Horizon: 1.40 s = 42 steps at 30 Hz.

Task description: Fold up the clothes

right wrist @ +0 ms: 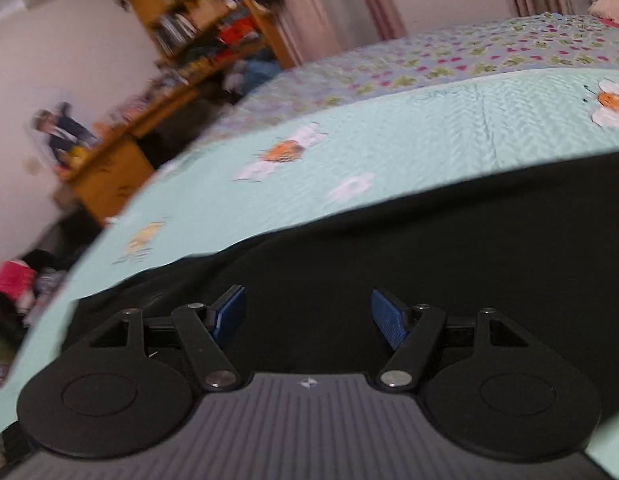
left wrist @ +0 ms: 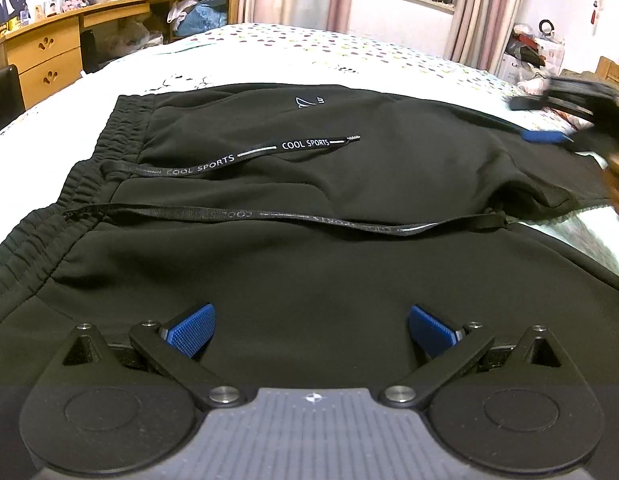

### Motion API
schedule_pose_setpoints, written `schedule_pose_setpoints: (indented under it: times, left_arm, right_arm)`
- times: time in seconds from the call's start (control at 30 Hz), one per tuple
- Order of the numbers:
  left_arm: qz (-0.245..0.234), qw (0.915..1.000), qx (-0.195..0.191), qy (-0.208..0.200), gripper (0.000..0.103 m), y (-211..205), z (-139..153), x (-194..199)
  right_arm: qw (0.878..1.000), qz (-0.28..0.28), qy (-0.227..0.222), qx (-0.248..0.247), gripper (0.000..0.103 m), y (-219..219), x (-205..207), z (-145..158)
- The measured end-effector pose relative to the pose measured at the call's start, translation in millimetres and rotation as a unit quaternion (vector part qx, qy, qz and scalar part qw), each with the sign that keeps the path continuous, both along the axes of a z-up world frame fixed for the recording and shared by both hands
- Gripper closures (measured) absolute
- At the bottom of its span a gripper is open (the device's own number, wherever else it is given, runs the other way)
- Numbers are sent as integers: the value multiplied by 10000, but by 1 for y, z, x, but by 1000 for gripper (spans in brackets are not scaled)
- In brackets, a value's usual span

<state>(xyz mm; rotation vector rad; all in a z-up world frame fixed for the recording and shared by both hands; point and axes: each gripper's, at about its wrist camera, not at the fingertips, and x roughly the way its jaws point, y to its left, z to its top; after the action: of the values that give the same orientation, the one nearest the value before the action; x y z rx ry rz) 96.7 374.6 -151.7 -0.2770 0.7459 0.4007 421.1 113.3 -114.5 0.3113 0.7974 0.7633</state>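
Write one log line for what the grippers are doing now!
left gripper: open, over black sweatpants | right gripper: open, over same pants | pants: flat on bed, unfolded

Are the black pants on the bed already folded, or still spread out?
Spread, at least at the top: the black pants lie flat, waistband open, both drawstrings loose. The legs run out of view, so cannot tell there.

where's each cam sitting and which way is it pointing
Left wrist: rides on the left tongs, low over the black pants, looking across the bed toward desk and window; its open blue pads show, and the right tongs blur at the right edge.
Right wrist: rides on the right tongs, tilted, over the pants' edge, facing the mint bedspread and shelves; its pads are open.
Shared: pants, bed, and desk corner.
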Motion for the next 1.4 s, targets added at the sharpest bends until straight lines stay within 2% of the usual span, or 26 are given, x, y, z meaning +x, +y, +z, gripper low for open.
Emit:
schedule_pose_setpoints:
  times: [0.1, 0.23, 0.57, 0.6, 0.63, 0.67, 0.7, 0.83, 0.9, 0.97, 1.07, 1.13, 1.2, 1.23, 1.3, 1.33, 1.4]
  left_arm:
    - [0, 10000, 25, 2, 1, -1, 0, 0]
    - [8, 10000, 60, -1, 1, -2, -1, 0]
    - [22, 10000, 87, 10, 0, -3, 0, 0]
    - [18, 10000, 84, 12, 0, -3, 0, 0]
    - [7, 10000, 79, 15, 1, -2, 0, -1]
    - [-3, 10000, 73, 19, 1, -2, 0, -1]
    - [-17, 10000, 67, 23, 1, -1, 0, -1]
    - [-121, 9999, 68, 59, 1, -1, 0, -3]
    - [-147, 9998, 73, 60, 1, -1, 0, -3]
    - [-159, 9998, 78, 67, 1, -1, 0, -2]
    - [-167, 9998, 85, 74, 1, -1, -1, -2]
    - [-172, 9998, 84, 72, 1, -1, -1, -2]
    - [-174, 9998, 86, 71, 1, -1, -1, -2]
    - [-173, 9998, 88, 73, 1, -1, -1, -2]
    - [-169, 9998, 97, 80, 1, -1, -1, -2]
    - [-167, 9998, 101, 81, 1, -1, -1, -1]
    - [-166, 9998, 105, 75, 1, -1, -1, -1]
  right_arm:
    - [9977, 29, 378, 559, 31, -39, -44, 6]
    - [9854, -637, 1291, 906, 31, -76, -78, -22]
    - [9764, -769, 1580, 1252, 27, -37, -62, -49]
    - [9755, -781, 1608, 1286, 30, -33, -60, -51]
    - [9744, -793, 1635, 1320, 48, -29, -58, -54]
    - [9734, -805, 1662, 1355, 78, -25, -57, -57]
    - [9776, -722, 1549, 1229, 84, -24, -55, -53]
    - [9916, -356, 1047, 669, 90, -19, -49, -38]
    - [9986, -119, 409, 308, 91, -9, -43, -14]
    - [9994, -61, 324, 82, 91, 0, -30, -9]
    - [9981, -105, 581, -193, 91, 8, -15, -29]
    - [9970, -120, 756, 98, 91, 6, -8, -36]
    - [9896, -310, 1223, 686, 87, -9, -3, -43]
    - [9841, -412, 1455, 937, 85, -17, -1, -48]
    - [9793, -648, 1628, 1015, 80, -30, -7, -48]
    - [9767, -767, 1709, 1046, 70, -36, -10, -48]
    - [9759, -1092, 1680, 864, 66, -48, -24, -40]
